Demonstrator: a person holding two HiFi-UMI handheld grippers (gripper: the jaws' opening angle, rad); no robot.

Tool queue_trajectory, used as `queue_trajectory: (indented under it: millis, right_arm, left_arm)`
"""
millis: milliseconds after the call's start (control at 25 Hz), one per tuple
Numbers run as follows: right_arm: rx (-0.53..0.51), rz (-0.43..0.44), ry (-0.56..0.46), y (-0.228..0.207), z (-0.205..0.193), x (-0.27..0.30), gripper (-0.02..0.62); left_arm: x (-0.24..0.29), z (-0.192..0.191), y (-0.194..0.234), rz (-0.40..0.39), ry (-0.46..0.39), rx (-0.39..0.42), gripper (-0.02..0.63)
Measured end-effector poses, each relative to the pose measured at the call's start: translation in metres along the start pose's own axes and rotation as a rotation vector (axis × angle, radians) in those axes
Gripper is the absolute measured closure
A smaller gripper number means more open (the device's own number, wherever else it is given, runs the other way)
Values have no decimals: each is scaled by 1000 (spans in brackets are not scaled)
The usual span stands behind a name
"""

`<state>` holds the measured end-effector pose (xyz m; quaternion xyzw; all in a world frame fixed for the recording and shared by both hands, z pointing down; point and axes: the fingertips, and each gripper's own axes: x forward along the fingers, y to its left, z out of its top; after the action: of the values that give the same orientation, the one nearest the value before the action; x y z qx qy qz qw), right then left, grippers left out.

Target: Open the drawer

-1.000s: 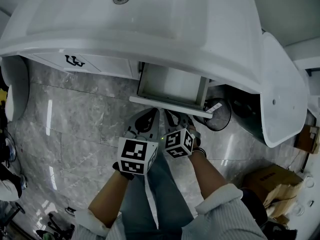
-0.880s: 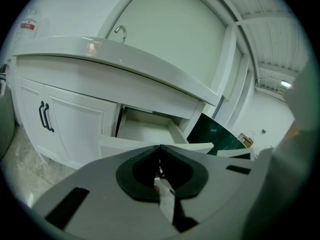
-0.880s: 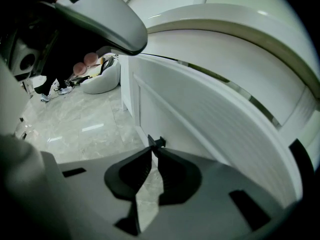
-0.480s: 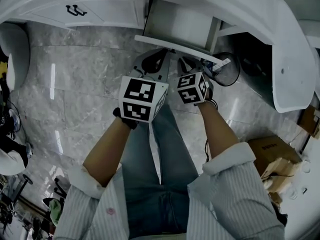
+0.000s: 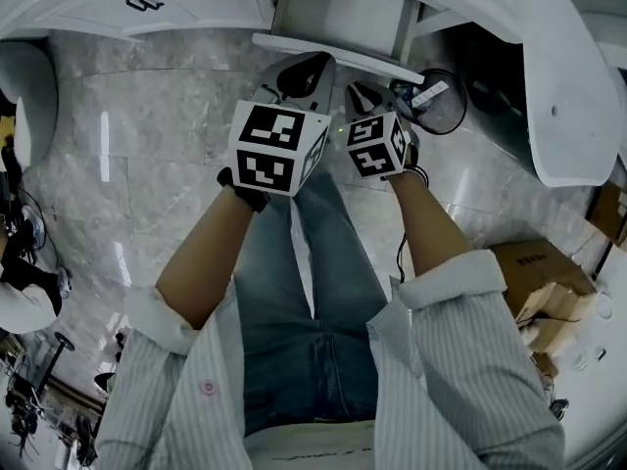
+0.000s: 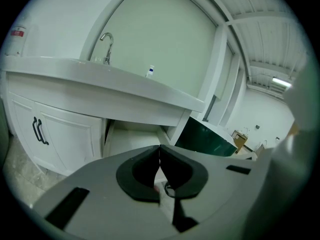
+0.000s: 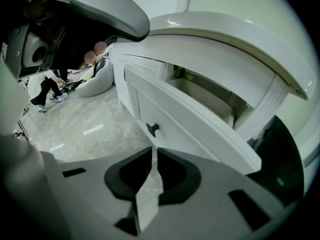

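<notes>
The white vanity drawer (image 5: 333, 55) stands pulled out under the counter, its inside (image 6: 131, 136) bare. In the right gripper view its front panel (image 7: 200, 129) carries a small black knob (image 7: 152, 129). My left gripper (image 5: 304, 71) hovers just in front of the drawer front, its tips (image 6: 159, 149) touching, shut on nothing. Beside it, my right gripper (image 5: 364, 96) points down at the floor before the drawer. A narrow slit shows between its tips (image 7: 151, 151), with nothing in it and the knob a short way beyond.
A cabinet door with black handles (image 5: 142, 1) sits left of the drawer. A black wire bin (image 5: 438, 101) stands to its right, then a white fixture (image 5: 563, 96) and a cardboard box (image 5: 544, 272). My legs stand on grey marble floor (image 5: 147, 135).
Both grippers have risen and drawn slightly back from the drawer front. The drawer has stayed open the same amount.
</notes>
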<state>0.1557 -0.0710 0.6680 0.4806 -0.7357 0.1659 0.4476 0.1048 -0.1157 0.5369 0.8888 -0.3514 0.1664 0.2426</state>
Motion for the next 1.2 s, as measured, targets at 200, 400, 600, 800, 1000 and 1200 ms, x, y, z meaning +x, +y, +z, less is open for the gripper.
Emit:
queue_trajectory:
  millis: [200, 400, 600, 800, 1000, 1200]
  right_arm:
    - [19, 0, -30, -3, 16, -20, 552]
    - [34, -17, -79, -15, 45, -44, 552]
    - [54, -58, -152, -37, 82, -69, 552]
    - [124, -87, -194, -49, 104, -109, 552]
    - [182, -132, -280, -67, 136, -132, 552]
    - [275, -129, -363, -77, 165, -163, 552]
  left_arm:
    - [-5, 20, -10, -5, -7, 22, 589]
    - [-10, 50, -17, -10, -26, 41, 589]
    - [-16, 82, -25, -14, -59, 64, 589]
    - [-32, 107, -40, -15, -62, 61, 589]
    - [-36, 134, -42, -26, -97, 96, 589]
    - [-49, 159, -45, -32, -125, 98, 589]
